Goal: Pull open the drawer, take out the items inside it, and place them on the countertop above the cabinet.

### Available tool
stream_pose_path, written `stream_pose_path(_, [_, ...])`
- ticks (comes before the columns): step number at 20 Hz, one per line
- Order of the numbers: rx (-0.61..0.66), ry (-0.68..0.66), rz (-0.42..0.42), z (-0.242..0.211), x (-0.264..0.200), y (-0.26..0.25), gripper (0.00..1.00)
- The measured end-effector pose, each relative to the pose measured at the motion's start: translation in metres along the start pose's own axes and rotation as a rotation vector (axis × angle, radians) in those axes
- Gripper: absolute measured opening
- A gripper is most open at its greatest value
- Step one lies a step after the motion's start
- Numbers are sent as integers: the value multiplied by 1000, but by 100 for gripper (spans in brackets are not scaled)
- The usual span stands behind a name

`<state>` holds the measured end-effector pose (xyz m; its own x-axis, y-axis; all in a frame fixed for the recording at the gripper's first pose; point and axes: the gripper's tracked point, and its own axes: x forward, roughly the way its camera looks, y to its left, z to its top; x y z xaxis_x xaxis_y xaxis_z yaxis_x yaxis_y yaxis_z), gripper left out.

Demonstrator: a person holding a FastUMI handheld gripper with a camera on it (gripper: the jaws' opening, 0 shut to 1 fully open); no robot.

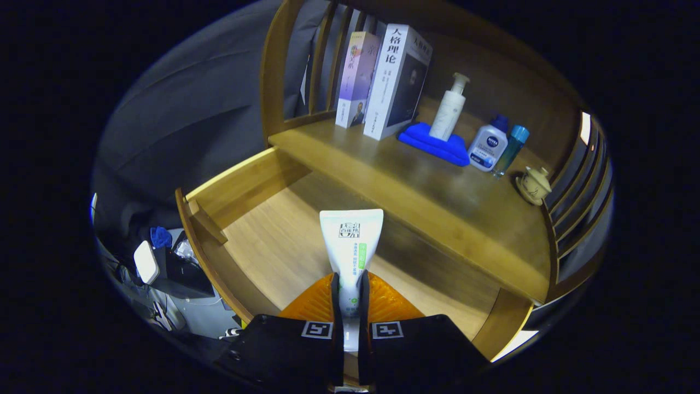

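Note:
My gripper (350, 298) is shut on a white tube (351, 246) with green print, both orange fingers (314, 301) pressing its lower part. The tube's flat end points forward, raised over the pulled-out wooden drawer (262, 246), whose bare floor shows beneath it. The drawer's front rim (202, 268) lies to the left. Beyond the tube runs the wooden countertop (415, 191) of the cabinet, its front edge just ahead of the tube's tip.
On the countertop stand two books (383, 82), a white pump bottle (449, 109) on a folded blue cloth (432, 142), a small white-and-blue bottle (488, 145), a teal bottle (511, 148) and a small lidded ceramic cup (533, 185). Slatted wooden sides flank the shelf. Clutter lies on the floor left of the drawer.

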<state>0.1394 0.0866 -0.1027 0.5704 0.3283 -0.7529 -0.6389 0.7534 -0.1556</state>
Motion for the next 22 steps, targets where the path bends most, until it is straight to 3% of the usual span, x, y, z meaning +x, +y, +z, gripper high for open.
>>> stream_pose_path(6, [73, -79, -76, 40, 0, -33, 14])
stream_pose_path(12, [231, -115, -174, 65, 30, -81, 14])
stream_pose_path(17, [365, -152, -174, 85, 43, -101, 18])
stream_pose_path(22, [354, -156, -246, 89, 52, -122, 23])
